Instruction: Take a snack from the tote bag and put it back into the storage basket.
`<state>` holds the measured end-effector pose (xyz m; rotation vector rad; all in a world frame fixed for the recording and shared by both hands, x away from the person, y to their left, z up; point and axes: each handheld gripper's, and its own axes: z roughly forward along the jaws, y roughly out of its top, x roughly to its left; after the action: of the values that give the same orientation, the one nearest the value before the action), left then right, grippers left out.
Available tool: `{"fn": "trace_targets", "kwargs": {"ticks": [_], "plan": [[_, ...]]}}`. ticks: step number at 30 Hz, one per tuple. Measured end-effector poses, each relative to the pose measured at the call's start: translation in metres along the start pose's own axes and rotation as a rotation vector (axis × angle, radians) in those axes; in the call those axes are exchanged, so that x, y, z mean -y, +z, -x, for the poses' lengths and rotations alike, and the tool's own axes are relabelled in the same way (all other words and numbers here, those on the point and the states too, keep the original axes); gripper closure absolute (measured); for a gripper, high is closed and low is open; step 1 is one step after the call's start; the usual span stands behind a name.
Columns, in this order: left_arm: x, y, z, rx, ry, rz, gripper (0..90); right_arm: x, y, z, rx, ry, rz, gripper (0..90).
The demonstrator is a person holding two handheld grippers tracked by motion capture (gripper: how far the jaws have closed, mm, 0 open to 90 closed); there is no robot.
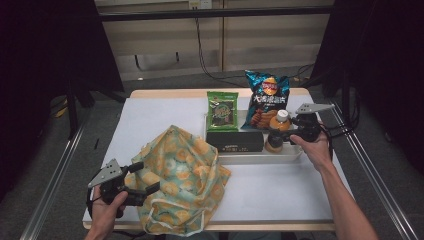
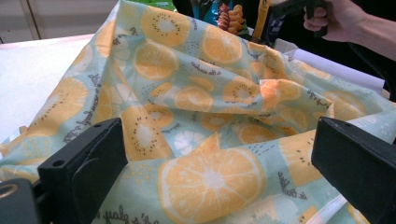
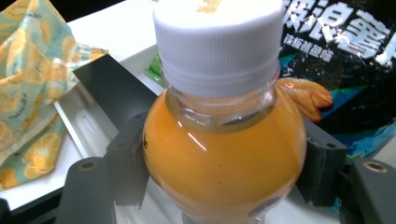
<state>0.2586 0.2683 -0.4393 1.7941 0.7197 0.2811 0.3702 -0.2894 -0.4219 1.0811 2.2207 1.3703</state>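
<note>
Right gripper view puts the juice bottle [image 3: 219,154] squarely between the two black jaws of the right tool [image 3: 219,177], whose pads sit against its rounded orange belly on both sides, so the grip looks made, or within a hair of it. The bottle stands upright with its white cap on, in the white tray [image 1: 260,156] at the far right of the counter [image 1: 280,195], just in front of the chip bag [image 1: 267,97].

The step in hand seems to be taking the bottle out of the tray for the fruit-print bag [image 1: 177,175], which lies slumped at the near left. The left tool [image 1: 142,182] waits with its jaws spread wide at the cloth's edge, gripping nothing. Next should come a straight lift clear of the tray wall, then a carry across to the bag, whose mouth probably needs holding open first.

Large Chinese characters run across the dark chip bag. The cloth carries small script, of which "play" can be made out. The green packet [image 1: 222,111] and black box [image 1: 235,141] have print too small to read.
</note>
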Motion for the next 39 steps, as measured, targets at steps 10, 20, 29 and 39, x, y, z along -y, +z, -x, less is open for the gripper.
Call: {"fn": "trace_targets", "kwargs": {"ticks": [10, 20, 29, 39], "plan": [[0.0, 0.0, 0.0, 0.003, 0.0, -0.008, 2.9, 0.003, 0.001, -0.004, 0.016, 0.009, 0.014, 27.9], [0.0, -0.001, 0.0, 0.001, 0.003, -0.003, 2.9, 0.005, -0.001, -0.021, 0.129, 0.059, 0.041, 18.1], [0.0, 0.0, -0.001, 0.011, 0.004, -0.005, 2.9, 0.013, 0.003, -0.026, 0.183, 0.094, 0.047, 27.7], [0.001, 0.0, -0.003, 0.006, -0.014, 0.0, 3.0, 0.009, 0.003, -0.017, 0.122, 0.095, 0.031, 31.0]]}}
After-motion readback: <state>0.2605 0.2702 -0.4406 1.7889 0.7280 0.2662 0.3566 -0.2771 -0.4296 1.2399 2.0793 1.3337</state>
